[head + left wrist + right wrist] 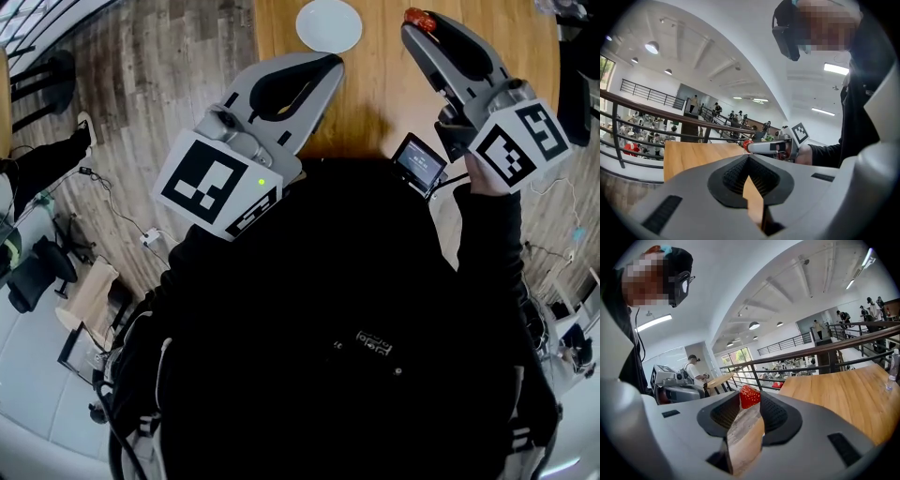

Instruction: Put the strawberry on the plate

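- Dark clothing on the person's torso (356,356) fills the lower head view, nearest the camera, with both sleeves reaching forward to the grippers.
- Beyond it, the wooden surface (375,103) runs up the middle. Its left edge falls just beside the left gripper (330,75), and plank floor (141,94) lies past that edge.
- A white plate (328,24) sits near the top of the head view, close to the surface's left edge. Bare wood lies open between it and the person.
- The left gripper is angled up and to the right, its marker cube (211,183) tilted toward the camera and its tips pointing at the plate from below.
- In the left gripper view, its jaws meet at the tips with nothing between them.
- The right gripper (427,28) reaches further forward, pointing up and slightly left. Its marker cube (520,141) sits just above the right hand (478,173).
- Its jaws stand partly apart, closed on the strawberry (418,18), which is pinched at their very tips.
- The strawberry is over the surface, to the right of the plate and clear of its rim, with a strip of bare wood between them.
- The right gripper view shows the red berry (750,396) seated between the ribbed pads (776,411), with open wood stretching away on the right toward a railing (825,350).
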Motion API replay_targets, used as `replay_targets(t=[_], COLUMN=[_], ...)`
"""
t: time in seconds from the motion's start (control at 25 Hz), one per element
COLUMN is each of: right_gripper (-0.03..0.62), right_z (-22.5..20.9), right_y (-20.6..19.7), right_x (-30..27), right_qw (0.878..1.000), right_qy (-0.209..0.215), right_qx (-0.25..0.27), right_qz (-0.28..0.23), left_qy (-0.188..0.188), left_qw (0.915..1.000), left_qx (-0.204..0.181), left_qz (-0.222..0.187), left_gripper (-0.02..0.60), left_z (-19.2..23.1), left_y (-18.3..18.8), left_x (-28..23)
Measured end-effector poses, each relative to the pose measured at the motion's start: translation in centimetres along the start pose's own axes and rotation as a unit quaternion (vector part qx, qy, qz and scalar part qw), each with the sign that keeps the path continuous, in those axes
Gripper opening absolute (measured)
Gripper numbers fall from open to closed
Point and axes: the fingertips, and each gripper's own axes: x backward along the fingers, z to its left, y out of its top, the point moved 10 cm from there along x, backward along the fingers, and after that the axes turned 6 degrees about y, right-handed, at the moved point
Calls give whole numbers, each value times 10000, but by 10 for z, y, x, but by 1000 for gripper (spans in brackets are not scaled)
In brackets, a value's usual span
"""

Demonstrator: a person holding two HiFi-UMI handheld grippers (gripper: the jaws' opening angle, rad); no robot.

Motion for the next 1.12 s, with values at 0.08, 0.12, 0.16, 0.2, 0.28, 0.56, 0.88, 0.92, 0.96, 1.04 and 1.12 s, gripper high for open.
replay_targets(t=[0.08,0.12,0.16,0.2,0.28,0.56,0.88,0.92,0.96,1.04,1.12], right_gripper=[147,147,147,147,147,147,147,147,147,147,147], right_z=[2,3,3,2,-2,-19,-41,-40,-42,-49,-55], right_y=[3,5,7,10,12,2,-18,-15,-14,-19,-29], right_x=[-14,-19,-23,-27,-39,-60,-67,-70,-73,-78,-80], right_qw=[9999,9999,9997,9996,9991,9983,9967,9964,9961,9953,9946], right_qy=[70,108,144,179,243,377,373,338,314,289,272], right_qx=[50,72,95,126,194,7,-229,-208,-189,-139,-128], right_qz=[57,99,144,188,294,436,684,743,798,909,992], left_qy=[-63,-136,-211,-264,-314,-144,505,471,451,454,474], left_qw=[9999,9995,9990,9984,9979,9981,9977,9976,9975,9973,9975], left_qx=[70,102,110,94,74,167,249,270,296,329,283], left_qz=[127,254,388,487,554,570,384,427,457,476,436], left_gripper=[2,2,2,2,2,2,2,2,2,2,2], left_z=[7,7,6,5,8,13,13,12,12,13,14], left_y=[-2,-3,-4,-6,-8,-22,-29,-26,-25,-25,-28], left_x=[6,8,9,8,7,10,24,25,24,20,16])
